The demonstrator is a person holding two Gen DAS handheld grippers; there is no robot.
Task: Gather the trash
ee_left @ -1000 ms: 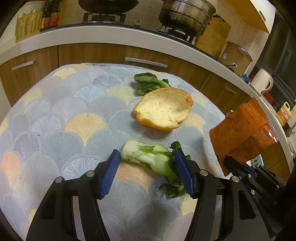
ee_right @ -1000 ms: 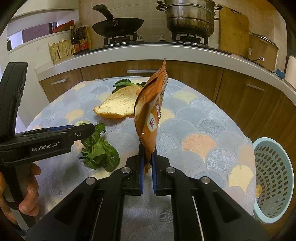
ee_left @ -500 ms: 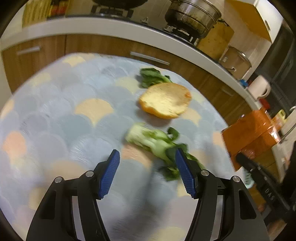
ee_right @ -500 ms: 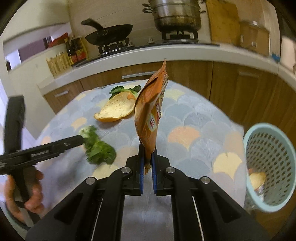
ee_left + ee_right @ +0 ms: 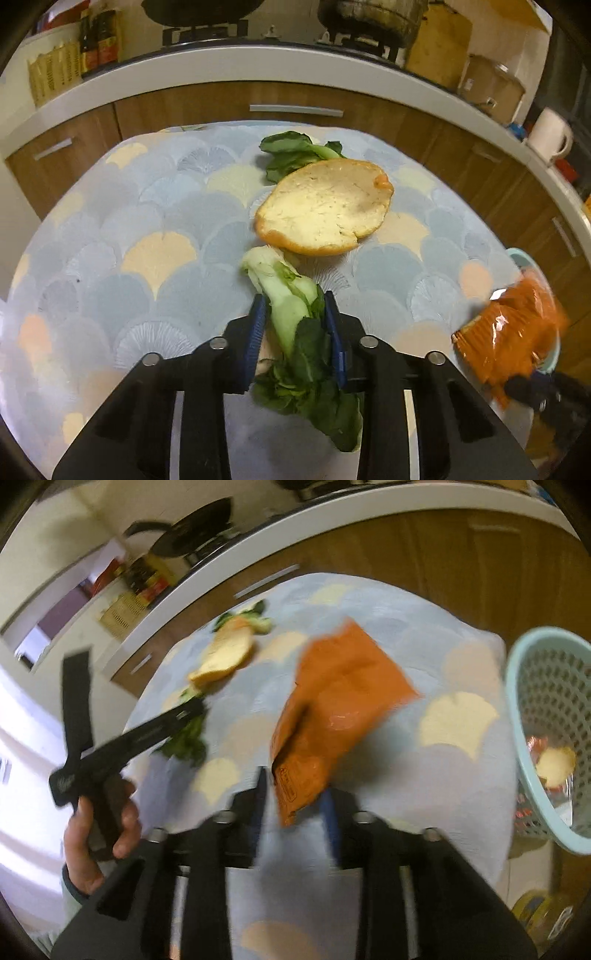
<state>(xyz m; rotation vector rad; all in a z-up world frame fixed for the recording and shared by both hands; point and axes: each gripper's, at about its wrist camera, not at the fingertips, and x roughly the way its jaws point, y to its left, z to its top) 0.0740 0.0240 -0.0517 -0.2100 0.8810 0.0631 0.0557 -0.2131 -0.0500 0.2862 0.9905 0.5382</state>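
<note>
My right wrist view is smeared by motion blur: the orange snack bag (image 5: 332,709) between the right claw (image 5: 293,808) blue pads, contact unclear. The basket (image 5: 517,686) is cut off at the right edge, its contents indistinct.

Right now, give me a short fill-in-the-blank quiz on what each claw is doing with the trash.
1. The left claw is shut on the ____ stalk.
2. The right claw stands open around an ____ snack bag.
3. The light blue ____ sits at the table's edge, right of that bag.
4. The orange peel lies with its pale ____ side up.

Missing words: bok choy; orange; basket; inner
</note>
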